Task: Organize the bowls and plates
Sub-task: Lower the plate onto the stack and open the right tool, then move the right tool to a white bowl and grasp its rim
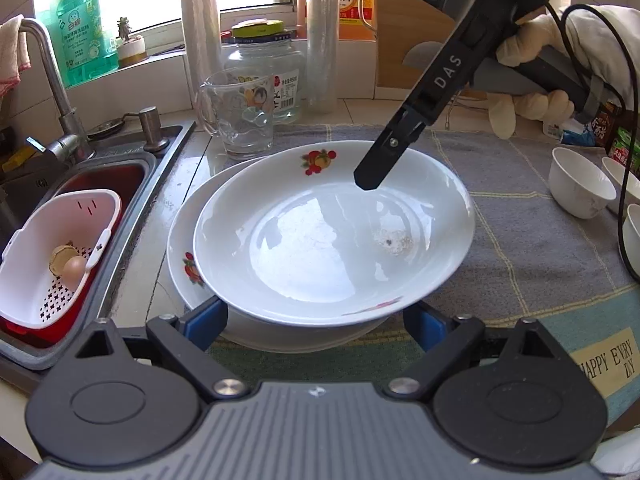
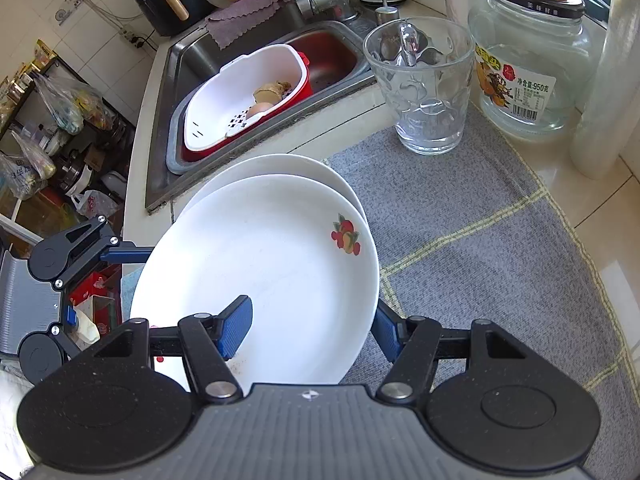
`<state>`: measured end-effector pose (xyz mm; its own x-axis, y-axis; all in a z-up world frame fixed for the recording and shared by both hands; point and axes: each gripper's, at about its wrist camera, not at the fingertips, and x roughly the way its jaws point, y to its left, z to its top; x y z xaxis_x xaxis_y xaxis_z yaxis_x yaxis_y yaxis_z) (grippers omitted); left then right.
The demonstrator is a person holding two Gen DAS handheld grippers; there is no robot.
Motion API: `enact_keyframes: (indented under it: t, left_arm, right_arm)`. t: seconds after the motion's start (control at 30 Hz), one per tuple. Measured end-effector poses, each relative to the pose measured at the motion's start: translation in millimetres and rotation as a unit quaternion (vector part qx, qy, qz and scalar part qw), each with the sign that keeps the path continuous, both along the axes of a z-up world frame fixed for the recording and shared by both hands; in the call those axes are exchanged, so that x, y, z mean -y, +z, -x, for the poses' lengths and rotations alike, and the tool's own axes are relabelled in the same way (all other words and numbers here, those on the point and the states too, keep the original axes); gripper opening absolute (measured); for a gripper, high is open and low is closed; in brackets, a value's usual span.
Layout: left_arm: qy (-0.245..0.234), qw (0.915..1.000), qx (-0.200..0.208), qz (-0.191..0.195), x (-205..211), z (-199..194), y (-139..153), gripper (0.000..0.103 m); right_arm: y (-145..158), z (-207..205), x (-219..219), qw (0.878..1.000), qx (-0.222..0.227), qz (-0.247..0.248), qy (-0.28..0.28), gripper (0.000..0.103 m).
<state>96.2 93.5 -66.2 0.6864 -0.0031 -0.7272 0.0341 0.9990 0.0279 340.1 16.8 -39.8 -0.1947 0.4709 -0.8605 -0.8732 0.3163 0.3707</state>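
Two white plates with fruit prints are stacked on the grey mat by the sink. The top plate (image 1: 328, 236) (image 2: 264, 276) lies tilted on the lower plate (image 1: 182, 240) (image 2: 276, 168). My right gripper (image 2: 310, 330) is open, one blue finger (image 2: 236, 326) over the top plate's inside and the other outside its rim; it also shows in the left wrist view (image 1: 370, 178). My left gripper (image 1: 316, 320) is open, its blue pads either side of the plates' near edge. Small white bowls (image 1: 580, 184) stand at the right.
The sink (image 2: 256, 32) at the left holds a white strainer basket (image 1: 52, 256) in a red tub. A glass mug (image 1: 240, 112), a glass jar (image 2: 532, 64) and plastic rolls (image 1: 200, 28) stand behind the plates. The grey mat (image 2: 480, 248) stretches right.
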Motion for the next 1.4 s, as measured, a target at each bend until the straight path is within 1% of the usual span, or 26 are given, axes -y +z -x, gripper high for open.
enact_keyframes:
  t: [0.1, 0.17, 0.27, 0.33, 0.4, 0.47, 0.57, 0.7, 0.8, 0.93, 1.1, 1.27, 1.33, 1.4]
  left_arm:
    - [0.000, 1.0000, 0.000, -0.002, -1.6, 2.7, -0.5, 0.097]
    - [0.001, 1.0000, 0.005, -0.002, -1.9, 4.5, 0.2, 0.097]
    - [0.000, 1.0000, 0.006, -0.002, -1.9, 5.3, 1.3, 0.097]
    - [0.001, 1.0000, 0.009, 0.002, -2.4, 7.6, 3.0, 0.097]
    - [0.000, 0.9999, 0.013, 0.004, -3.6, 10.6, 5.1, 0.097]
    - [0.001, 0.9999, 0.014, 0.005, -5.8, 12.6, 6.1, 0.098]
    - [-0.001, 0.9999, 0.017, 0.002, -7.4, 15.6, 7.6, 0.098]
    - [-0.002, 0.9994, 0.034, -0.004, -6.6, 20.6, 11.8, 0.100]
    - [-0.006, 0.9988, 0.048, -0.006, -4.7, 23.4, 15.4, 0.100]
    - [-0.019, 0.9971, 0.073, -0.012, 1.1, 24.2, 21.3, 0.101]
    - [-0.053, 0.9947, 0.087, -0.014, 11.5, 20.8, 23.9, 0.101]
    - [-0.091, 0.9918, 0.088, -0.015, 23.6, 16.2, 23.0, 0.101]
    - [-0.109, 0.9902, 0.087, -0.010, 26.9, 15.0, 22.2, 0.101]
    - [-0.126, 0.9880, 0.089, -0.005, 30.2, 14.0, 21.4, 0.101]
  right_arm:
    - [1.4, 3.3, 0.3, 1.000, -0.001, -0.003, 0.001, 0.070]
    - [2.9, 5.1, -0.2, 1.000, -0.004, -0.009, 0.002, 0.070]
    - [2.6, 9.7, -3.1, 1.000, 0.005, -0.003, 0.005, 0.071]
    - [2.2, 12.2, -3.5, 1.000, 0.007, -0.001, 0.004, 0.075]
    - [1.3, 15.9, -3.3, 1.000, 0.006, -0.001, 0.002, 0.083]
    - [0.0, 21.8, -2.9, 1.000, 0.014, 0.002, 0.003, 0.089]
    - [3.1, 28.3, 0.5, 1.000, 0.016, -0.013, -0.004, 0.095]
    - [15.0, 41.0, 9.1, 0.998, 0.049, -0.034, -0.032, 0.103]
    - [22.2, 52.5, 16.1, 0.994, 0.082, -0.046, -0.063, 0.103]
    - [25.1, 71.0, 25.0, 0.982, 0.137, -0.045, -0.124, 0.103]
    - [24.7, 103.0, 38.4, 0.960, 0.199, -0.047, -0.190, 0.103]
    - [26.7, 129.6, 60.3, 0.938, 0.235, -0.055, -0.248, 0.103]
    - [28.4, 136.0, 70.9, 0.928, 0.244, -0.055, -0.277, 0.103]
    - [31.1, 141.2, 83.7, 0.914, 0.253, -0.054, -0.312, 0.103]
